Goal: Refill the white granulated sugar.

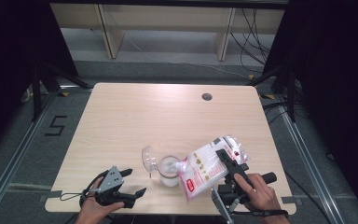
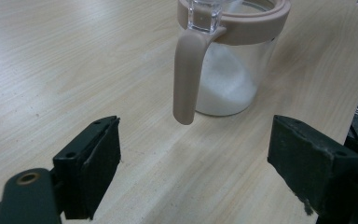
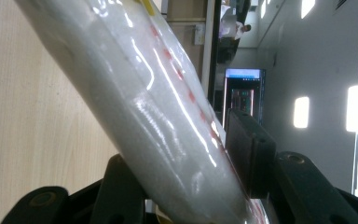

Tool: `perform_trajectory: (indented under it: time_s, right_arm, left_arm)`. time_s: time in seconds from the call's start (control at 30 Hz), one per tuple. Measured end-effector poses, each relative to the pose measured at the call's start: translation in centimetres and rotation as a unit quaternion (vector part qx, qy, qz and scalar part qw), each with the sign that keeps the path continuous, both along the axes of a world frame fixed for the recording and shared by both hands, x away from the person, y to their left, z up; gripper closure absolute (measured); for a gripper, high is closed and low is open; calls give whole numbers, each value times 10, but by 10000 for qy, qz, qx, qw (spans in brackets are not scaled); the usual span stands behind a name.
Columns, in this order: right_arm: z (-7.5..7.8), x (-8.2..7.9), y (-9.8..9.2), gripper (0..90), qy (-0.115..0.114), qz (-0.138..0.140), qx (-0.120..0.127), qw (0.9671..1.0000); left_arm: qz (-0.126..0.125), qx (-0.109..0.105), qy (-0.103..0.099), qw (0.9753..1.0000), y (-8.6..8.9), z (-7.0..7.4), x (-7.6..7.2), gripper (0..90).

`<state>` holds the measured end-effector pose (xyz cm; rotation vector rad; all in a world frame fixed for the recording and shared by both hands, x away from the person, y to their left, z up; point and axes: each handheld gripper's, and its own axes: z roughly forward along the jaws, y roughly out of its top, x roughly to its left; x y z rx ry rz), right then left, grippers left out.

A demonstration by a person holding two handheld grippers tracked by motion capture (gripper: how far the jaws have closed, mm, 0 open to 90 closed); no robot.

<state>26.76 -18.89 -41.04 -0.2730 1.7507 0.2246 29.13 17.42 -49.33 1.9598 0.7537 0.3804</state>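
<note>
A clear glass jar (image 1: 168,171) with a beige rim and handle stands near the table's front edge, partly filled with white granules; its clear lid (image 1: 149,157) is flipped open to the left. In the left gripper view the jar (image 2: 230,70) sits just beyond the open jaws. A plastic bag of white granules (image 1: 209,167) with red print is tilted, its lower corner over the jar's mouth. My right gripper (image 1: 230,167) is shut on the bag (image 3: 144,107). Left of the jar, my left gripper (image 1: 134,183) is open and holds nothing.
The light wooden table (image 1: 158,116) has a round cable hole (image 1: 207,97) near its far edge. Black curtains flank both sides. Cables lie on the floor beyond the table's far right corner.
</note>
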Motion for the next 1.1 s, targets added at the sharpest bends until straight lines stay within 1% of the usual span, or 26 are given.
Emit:
perform_trajectory:
  time_s: [0.07,0.13,0.17,0.2,0.23,0.27,0.3,0.33,0.37,0.47,0.53,0.57,0.6,0.63,0.67,0.73,0.77,0.8,0.83,0.87,0.9,0.93,1.0,1.03,1.07,1.1]
  right_arm:
    - [-1,0,2,606,15,33,47,10000]
    - [0,1,5,606,-20,129,-69,9999]
    - [-1,0,6,606,-11,81,16,10000]
    - [1,1,7,606,-13,125,-62,9999]
    - [3,2,9,606,-71,234,-161,9996]
    - [-2,1,8,607,82,68,128,9999]
    - [0,2,9,607,44,129,32,9999]
    - [0,3,10,607,51,102,35,9999]
    - [1,4,11,607,16,134,-22,9999]
    - [1,7,9,607,20,91,40,9999]
    - [0,7,6,607,59,-26,94,9999]
    - [1,7,5,607,41,-2,62,10000]
    - [4,8,5,607,-55,107,-136,9998]
    - [1,7,2,607,40,-69,52,10000]
    - [0,6,1,607,40,-96,88,9999]
    - [4,7,0,608,-66,24,-188,9998]
    - [1,5,-1,608,-2,-73,0,10000]
    - [1,5,-1,608,20,-87,-23,10000]
    - [1,3,-1,608,31,-120,15,9999]
    - [3,4,-1,608,-13,-26,-97,9999]
    - [3,3,0,608,-14,-42,-72,10000]
    - [0,2,0,608,54,-130,64,9999]
    - [3,3,2,608,-3,47,-147,9999]
    - [2,2,3,608,31,27,-62,10000]
    - [2,2,5,609,9,60,-86,9999]
    - [4,3,7,609,-51,177,-208,9996]
  left_arm:
    - [-8,10,-16,10000,0,0,0,166]
    - [2,-2,3,10000,0,0,0,166]
    - [-11,100,-22,9999,1,0,1,166]
    - [-37,149,-42,9999,2,1,1,166]
    - [-15,37,-23,10000,0,0,0,166]
    - [-9,19,-21,10000,0,0,0,166]
    - [-1,58,-12,10000,1,0,0,166]
    - [-2,4,3,10000,0,0,0,166]
    - [1,41,-7,10000,0,0,0,166]
    - [-19,-4,-22,10000,0,0,0,166]
    - [0,-20,-20,10000,0,0,0,166]
    - [5,-33,-16,10000,0,0,0,166]
    - [-3,-18,-20,10000,0,0,0,166]
    - [-10,-6,-22,10000,0,0,0,166]
    - [-12,-9,-25,10000,0,0,0,166]
    - [-9,-6,-22,10000,0,0,0,166]
    - [8,-38,-14,10000,0,0,0,166]
    - [-6,5,-4,10000,0,0,0,166]
    - [3,-32,-14,10000,-1,0,0,166]
    - [-15,-2,-21,10000,0,0,0,166]
    - [-13,-6,-23,10000,0,0,0,166]
    - [-9,-7,-23,10000,0,0,0,166]
    - [5,-29,-17,10000,0,0,0,166]
    - [3,-29,-15,10000,0,0,0,166]
    - [-12,16,-24,10000,0,0,0,166]
    - [-18,-3,-16,10000,0,0,0,166]
